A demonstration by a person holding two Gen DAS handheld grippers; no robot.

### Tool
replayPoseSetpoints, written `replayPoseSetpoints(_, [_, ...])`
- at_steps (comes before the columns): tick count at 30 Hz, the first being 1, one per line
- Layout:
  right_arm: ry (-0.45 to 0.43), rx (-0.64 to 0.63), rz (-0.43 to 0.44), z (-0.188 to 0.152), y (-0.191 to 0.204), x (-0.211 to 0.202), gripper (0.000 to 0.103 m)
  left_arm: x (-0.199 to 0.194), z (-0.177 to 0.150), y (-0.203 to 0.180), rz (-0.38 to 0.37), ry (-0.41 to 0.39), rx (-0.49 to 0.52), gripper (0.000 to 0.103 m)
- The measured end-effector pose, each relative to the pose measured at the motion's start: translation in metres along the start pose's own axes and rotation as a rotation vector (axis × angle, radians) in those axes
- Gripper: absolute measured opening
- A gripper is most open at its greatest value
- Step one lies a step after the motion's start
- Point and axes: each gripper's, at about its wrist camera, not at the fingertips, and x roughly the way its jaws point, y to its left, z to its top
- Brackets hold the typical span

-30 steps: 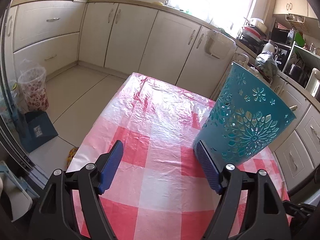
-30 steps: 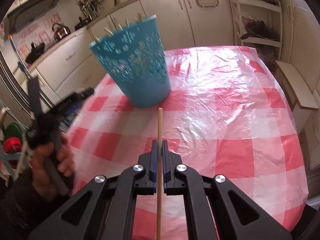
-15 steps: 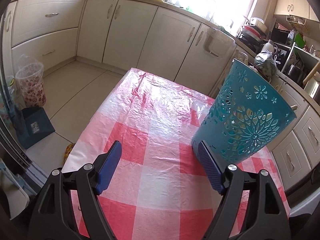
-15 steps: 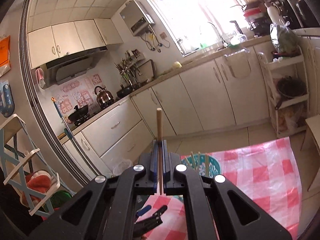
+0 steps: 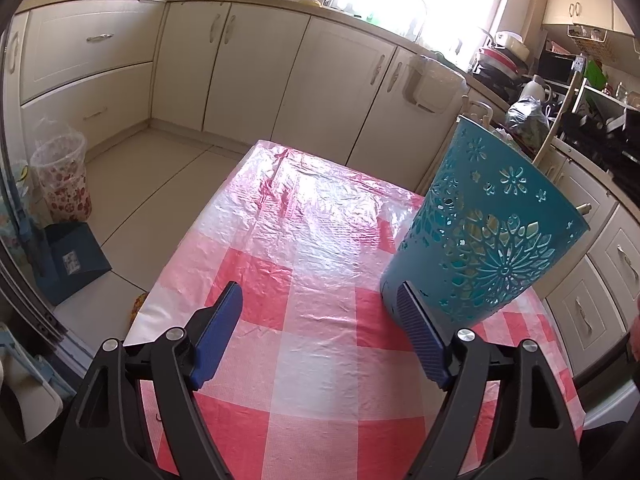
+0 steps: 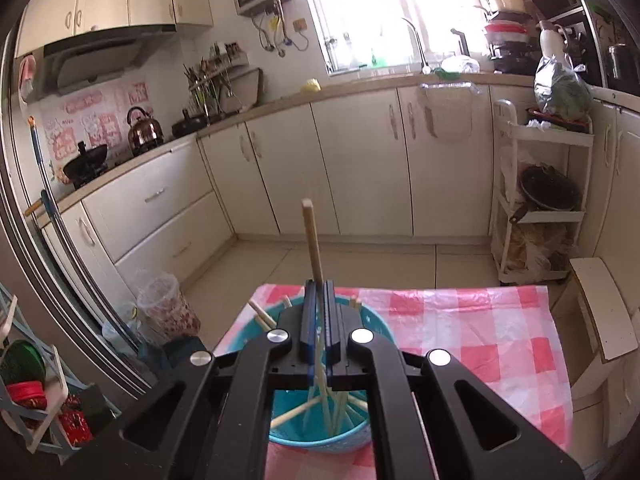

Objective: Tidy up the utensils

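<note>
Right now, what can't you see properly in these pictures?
- Right wrist view: the right gripper covers much of the blue basket and the chopstick's lower end.
- Left wrist view: the basket's wall hides its contents.
- Left wrist view: the table's near end is cut off.

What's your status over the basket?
Right gripper shut on chopstick, above teal basket. Left gripper open, empty, beside basket. Other chopsticks already inside; nothing blocking.

A teal plastic basket (image 5: pixel 488 236) with flower cutouts stands upright on the right side of the red-checked tablecloth, several pale chopsticks (image 6: pixel 336 404) leaning inside. One wooden chopstick (image 6: pixel 312 240) stands nearly vertical directly above its open mouth.
</note>
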Motion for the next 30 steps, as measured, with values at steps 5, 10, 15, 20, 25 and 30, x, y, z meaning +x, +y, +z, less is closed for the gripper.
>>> replayPoseSetpoints(5, [0.069, -0.005, -0.002, -0.018, -0.002, 0.017, 0.004, 0.0, -0.001, -0.005, 0.011, -0.002, 0.022, 0.078])
replayPoseSetpoints(10, [0.08, -0.007, -0.001, -0.025, -0.005, 0.017, 0.004, -0.001, -0.001, -0.006, 0.019, -0.002, 0.029, 0.08])
replayPoseSetpoints(15, [0.069, 0.015, 0.004, -0.029, -0.007, 0.005, 0.004, -0.001, -0.001, -0.005, 0.022, -0.002, 0.025, 0.081])
replayPoseSetpoints(20, [0.037, 0.046, -0.01, -0.043, -0.012, -0.026, 0.008, -0.005, 0.0, -0.01, 0.023, -0.018, 0.045, 0.084])
replayPoseSetpoints(25, [0.022, 0.054, -0.096, -0.071, -0.011, -0.071, 0.058, -0.039, 0.009, -0.031, 0.018, -0.044, 0.094, 0.094])
replayPoseSetpoints(30, [0.066, 0.057, -0.175, -0.094, -0.006, -0.106, 0.083, -0.084, 0.004, -0.055, 0.05, -0.028, 0.127, 0.095])
